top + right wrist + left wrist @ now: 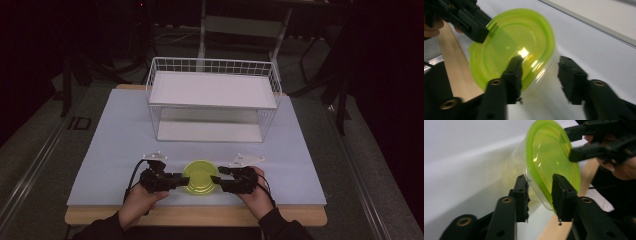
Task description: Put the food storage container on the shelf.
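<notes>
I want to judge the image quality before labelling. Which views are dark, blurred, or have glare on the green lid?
High view: dim, dark surroundings, yet the white table and wire basket read clearly. Left gripper view: bright, the green lid slightly soft, small glints on it. Right gripper view: motion blur on the lid's edge, a bright glare spot near its middle.

Dim room, lit table

The high view is darkened at its edges; both gripper views are softly blurred, and glare is seen on the green lid (pixel 524 52).
</notes>
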Tool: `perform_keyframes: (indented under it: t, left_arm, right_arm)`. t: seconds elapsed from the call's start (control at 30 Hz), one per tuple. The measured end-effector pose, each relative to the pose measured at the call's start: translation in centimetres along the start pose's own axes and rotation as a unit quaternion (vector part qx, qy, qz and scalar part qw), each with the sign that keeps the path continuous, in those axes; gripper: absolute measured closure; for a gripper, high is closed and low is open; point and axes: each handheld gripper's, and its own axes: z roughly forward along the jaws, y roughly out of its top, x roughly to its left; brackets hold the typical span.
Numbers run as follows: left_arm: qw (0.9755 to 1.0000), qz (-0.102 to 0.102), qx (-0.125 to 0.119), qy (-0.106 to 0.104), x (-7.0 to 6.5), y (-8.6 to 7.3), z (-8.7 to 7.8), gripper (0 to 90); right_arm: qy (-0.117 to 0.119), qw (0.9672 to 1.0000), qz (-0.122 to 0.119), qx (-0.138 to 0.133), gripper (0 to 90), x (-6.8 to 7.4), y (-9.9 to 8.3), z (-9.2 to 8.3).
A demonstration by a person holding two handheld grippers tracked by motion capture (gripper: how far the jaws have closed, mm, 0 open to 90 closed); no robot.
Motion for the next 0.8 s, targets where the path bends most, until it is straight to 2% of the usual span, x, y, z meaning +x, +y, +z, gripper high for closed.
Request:
perform_keyframes:
  t: [0.07, 0.13, 0.23, 0.3, 0.37, 0.43, 0.5, 0.6, 0.8]
  left_arm:
    - [1.0, -0.006, 0.002, 0.005, -0.3, -0.1, -0.1, 68.9]
    - [0.9998, -0.021, 0.002, 0.003, -0.5, -0.3, -0.2, 70.5]
    - [0.9995, -0.032, 0.003, 0.005, -0.8, -0.6, -0.3, 73.1]
    - [0.9993, -0.03, -0.002, 0.023, -1.0, -0.7, -0.4, 79.4]
    - [0.9988, -0.043, -0.003, 0.021, -0.7, -0.8, -0.5, 81.9]
    - [0.999, -0.02, 0.009, 0.038, -1.1, -0.8, -0.3, 82.1]
    - [0.9991, -0.021, 0.004, 0.035, -1.2, -0.8, -0.2, 82.1]
    - [0.9992, -0.012, -0.008, 0.038, -1.4, -0.4, -0.5, 82.3]
    - [0.9988, 0.003, -0.029, 0.04, -1.9, 0.7, -1.1, 82.4]
  right_arm:
    - [0.002, 1.0, 0.006, 0.003, 62.8, 0.1, 0.0, 0.0]
    - [0.009, 0.9997, 0.021, 0.007, 64.9, 0.1, 0.0, -0.1]
    - [0.017, 0.9988, 0.043, 0.013, 68.1, 0.1, 0.0, -0.2]
    - [0.027, 0.9979, 0.056, 0.017, 73.1, 0.2, 0.0, -0.2]
    - [0.024, 0.9977, 0.06, 0.018, 75.5, 0.7, 0.0, -0.2]
    - [0.013, 0.9979, 0.06, 0.02, 78.8, 0.9, 0.3, -0.2]
    - [0.008, 0.9978, 0.065, 0.013, 80.2, 0.8, 0.5, -0.4]
    - [-0.001, 0.9978, 0.066, 0.002, 80.4, 0.7, 1.0, -0.7]
    - [-0.018, 0.9983, 0.053, -0.013, 80.4, 1.0, 2.1, -1.6]
